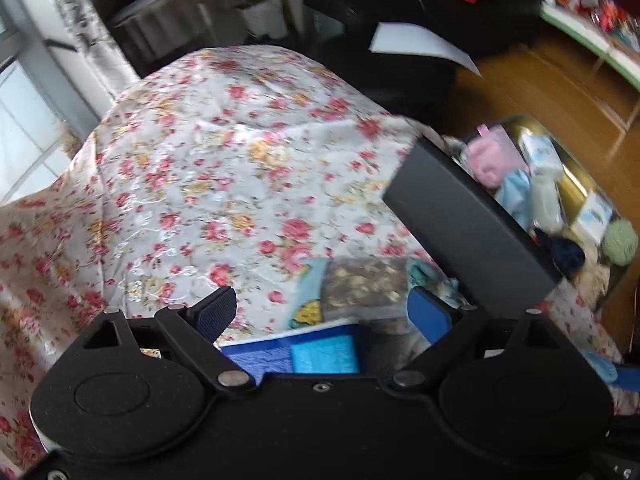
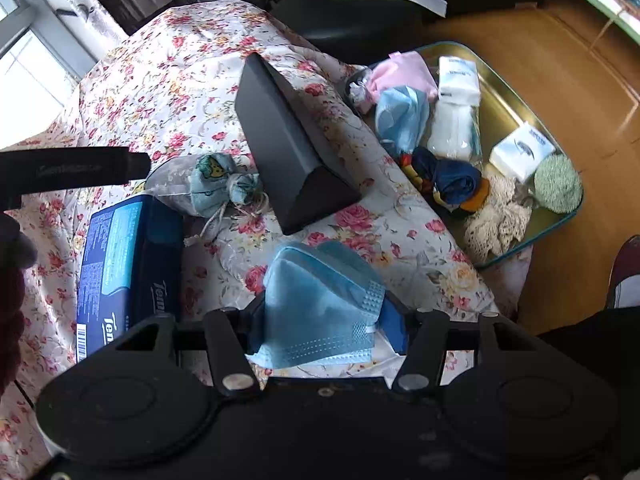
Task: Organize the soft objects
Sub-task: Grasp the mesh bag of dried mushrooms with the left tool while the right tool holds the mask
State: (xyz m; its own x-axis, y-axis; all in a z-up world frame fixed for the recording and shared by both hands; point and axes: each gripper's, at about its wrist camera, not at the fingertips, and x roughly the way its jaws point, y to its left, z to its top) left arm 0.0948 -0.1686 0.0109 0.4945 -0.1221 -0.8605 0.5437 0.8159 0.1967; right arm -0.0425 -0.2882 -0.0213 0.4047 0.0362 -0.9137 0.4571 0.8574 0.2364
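My right gripper (image 2: 324,320) is shut on a light blue face mask (image 2: 320,300) and holds it above the floral cloth (image 2: 168,80). My left gripper (image 1: 320,312) is open and empty, above a blue tissue pack (image 1: 312,350) and a small drawstring pouch (image 1: 364,286). The pouch (image 2: 216,190) and the tissue pack (image 2: 120,264) also show in the right wrist view, to the left of the mask. A metal tray (image 2: 516,92) at the right holds several soft items: a pink cloth (image 2: 404,70), a blue mask (image 2: 400,120), tissue packs and lace.
A black triangular box (image 2: 288,148) lies on the cloth between the pouch and the tray; it also shows in the left wrist view (image 1: 468,216). The tray (image 1: 576,184) overhangs the cloth's right edge above a wooden floor (image 2: 560,32). A dark sofa (image 2: 360,20) stands behind.
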